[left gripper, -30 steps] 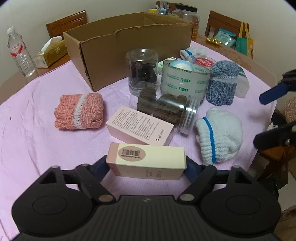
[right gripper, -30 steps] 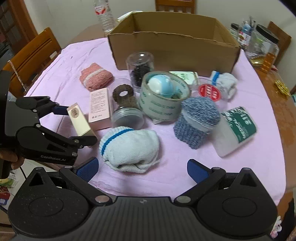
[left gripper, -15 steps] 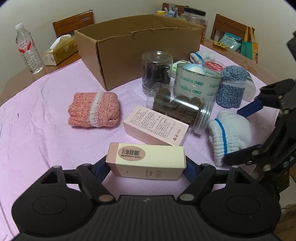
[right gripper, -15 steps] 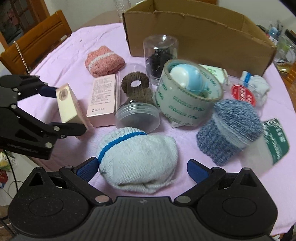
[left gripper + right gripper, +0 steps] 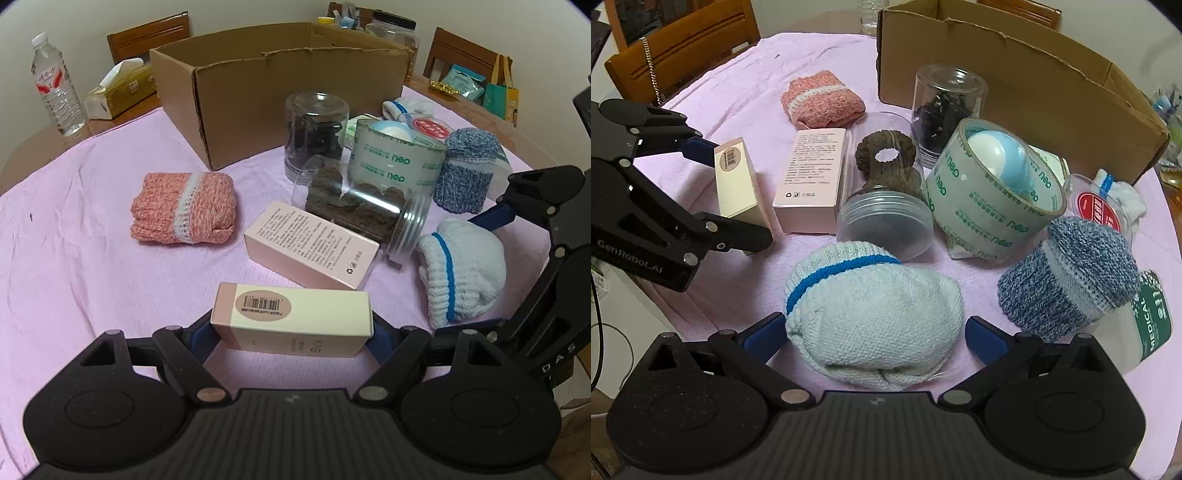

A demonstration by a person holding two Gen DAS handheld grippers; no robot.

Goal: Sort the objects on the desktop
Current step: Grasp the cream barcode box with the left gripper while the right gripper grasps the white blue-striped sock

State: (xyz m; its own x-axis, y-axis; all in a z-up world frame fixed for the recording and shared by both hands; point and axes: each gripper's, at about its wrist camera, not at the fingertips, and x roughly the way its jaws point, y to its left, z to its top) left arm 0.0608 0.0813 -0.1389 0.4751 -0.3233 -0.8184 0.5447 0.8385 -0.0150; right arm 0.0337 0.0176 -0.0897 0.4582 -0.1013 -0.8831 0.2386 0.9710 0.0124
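Note:
My left gripper point(image 5: 291, 334) is shut on a cream and pink carton point(image 5: 295, 317) with a barcode sticker, held just above the pink cloth. The right wrist view shows that carton point(image 5: 735, 184) at the left, between the left gripper's point(image 5: 733, 190) fingers. My right gripper point(image 5: 875, 332) is open, its blue pads on either side of a white sock roll with a blue stripe point(image 5: 871, 314). From the left wrist view, the right gripper point(image 5: 476, 273) straddles that sock roll point(image 5: 465, 273). An open cardboard box point(image 5: 295, 92) stands at the back.
On the pink cloth point(image 5: 92, 258) lie a salmon sock roll point(image 5: 183, 208), a second pink carton point(image 5: 310, 243), a lying clear jar point(image 5: 365, 214), an upright jar point(image 5: 316, 133), a tape roll point(image 5: 993, 195) and a blue knit roll point(image 5: 1071, 273). A water bottle point(image 5: 55, 85) and tissue box point(image 5: 118, 88) stand far left.
My right gripper has moved forward and down until the white sock roll sits between its open fingers. The left gripper, still holding the carton, has shifted slightly and the two grippers are closer.

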